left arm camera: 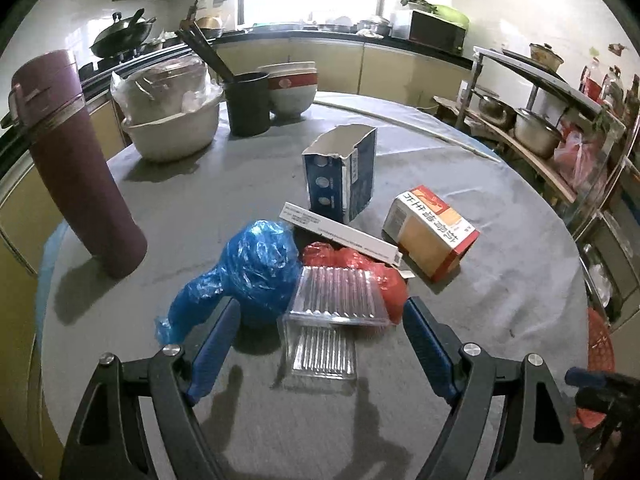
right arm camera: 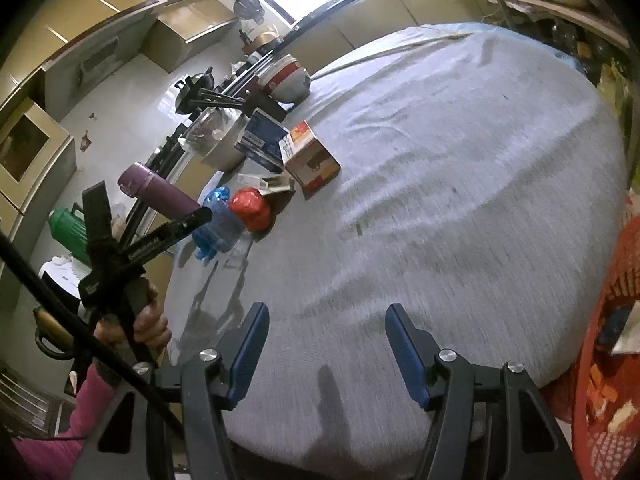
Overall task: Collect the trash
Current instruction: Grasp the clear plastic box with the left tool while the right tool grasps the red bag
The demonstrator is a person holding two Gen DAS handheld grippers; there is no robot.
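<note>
In the left wrist view my left gripper (left arm camera: 322, 312) is open, its fingers on either side of a clear plastic tray (left arm camera: 334, 308) lying on the grey table. Beside the tray lie a crumpled blue plastic bag (left arm camera: 248, 268) and a red plastic bag (left arm camera: 360, 268). Behind them are a long white box (left arm camera: 340, 234), a torn blue carton (left arm camera: 342, 172) and an orange-and-white box (left arm camera: 434, 230). My right gripper (right arm camera: 326, 320) is open and empty over the table's near edge. The same pile shows far left in the right wrist view, with the red bag (right arm camera: 252, 208) and blue bag (right arm camera: 216, 222).
A purple flask (left arm camera: 76, 164) stands at the left. Stacked bowls (left arm camera: 172, 112), a black chopstick cup (left arm camera: 248, 100) and more bowls (left arm camera: 292, 88) stand at the back. A red basket (right arm camera: 600, 340) holding scraps sits off the table's right edge. A shelf with pots (left arm camera: 536, 128) is at the right.
</note>
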